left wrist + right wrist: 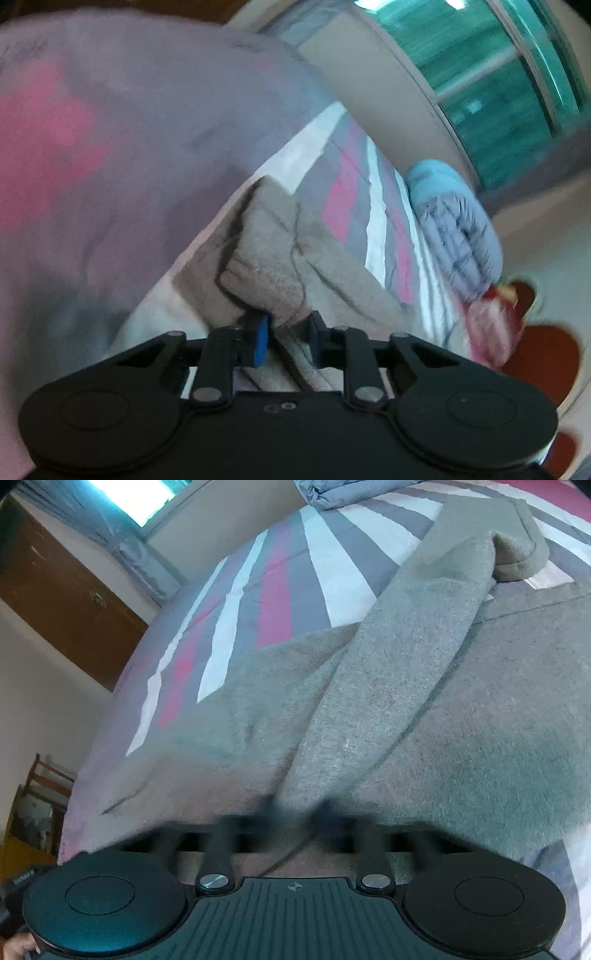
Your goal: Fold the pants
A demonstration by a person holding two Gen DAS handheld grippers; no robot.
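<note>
Bed (280, 590) fills both views: striped cover, grey, white and pink bands. Window (509, 85) behind it in my left view, greenish glass. Brown cabinet (66, 602) at the wall on the left of my right view.

Pants (424, 701) lie on the bed, grey fleece, spread across most of my right view; one fold runs as a raised ridge up toward a cuff at top right. In my left view the same cloth is bunched just ahead of the fingers.

Rolled blue-grey bedding (458, 229) sits at the bed's far edge, well apart from the pants. Pink cloth (487, 325) just below it.

Left gripper (288, 332): closed down on a pinch of the pants, fleece pressed between the blue pad and the opposite finger.

Right gripper (295, 816): fingertips blurred, drawn in narrow, with the fleece ridge between them; grip looks made, contact itself smeared.
</note>
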